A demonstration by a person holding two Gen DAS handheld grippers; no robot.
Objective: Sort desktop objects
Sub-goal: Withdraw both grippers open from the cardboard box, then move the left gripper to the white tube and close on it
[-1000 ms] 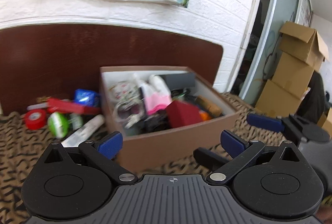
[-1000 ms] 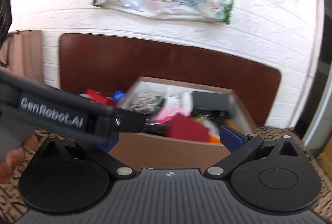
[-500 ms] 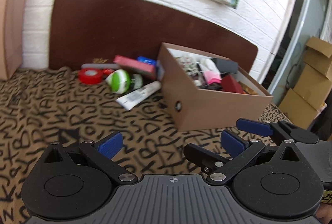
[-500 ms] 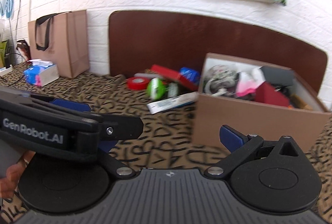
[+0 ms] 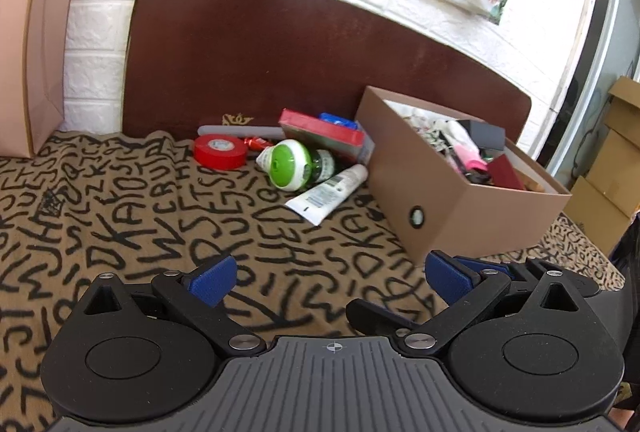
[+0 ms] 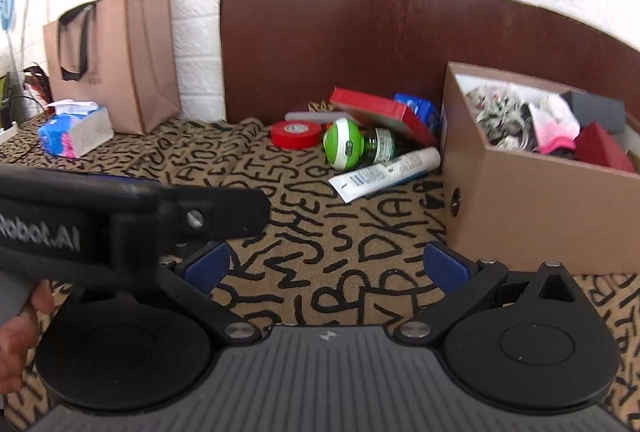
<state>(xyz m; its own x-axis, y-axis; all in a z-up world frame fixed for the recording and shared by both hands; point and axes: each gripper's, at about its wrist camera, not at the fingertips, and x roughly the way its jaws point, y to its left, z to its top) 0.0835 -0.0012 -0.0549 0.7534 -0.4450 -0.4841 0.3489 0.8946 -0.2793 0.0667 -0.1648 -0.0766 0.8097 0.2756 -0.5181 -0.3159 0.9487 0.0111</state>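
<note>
Table (image 5: 120, 216) under letter-print cloth, brown box (image 5: 460, 207) at right, already holding mixed items. Left of box, loose pile: red box (image 5: 320, 131), white tube (image 5: 328, 191) touching the box's corner, green-capped bottle (image 5: 296, 163), red tape roll (image 5: 220, 151). Left claw (image 5: 328, 280) and right claw (image 6: 326, 268) both spread wide, empty, above the cloth, short of the pile.

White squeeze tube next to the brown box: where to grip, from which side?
Grip the white squeeze tube mid-body, across its narrow width, coming from above. It lies flat on the lettered cloth; its cap end nears the brown cardboard box, and the green-capped bottle crowds behind.
</note>
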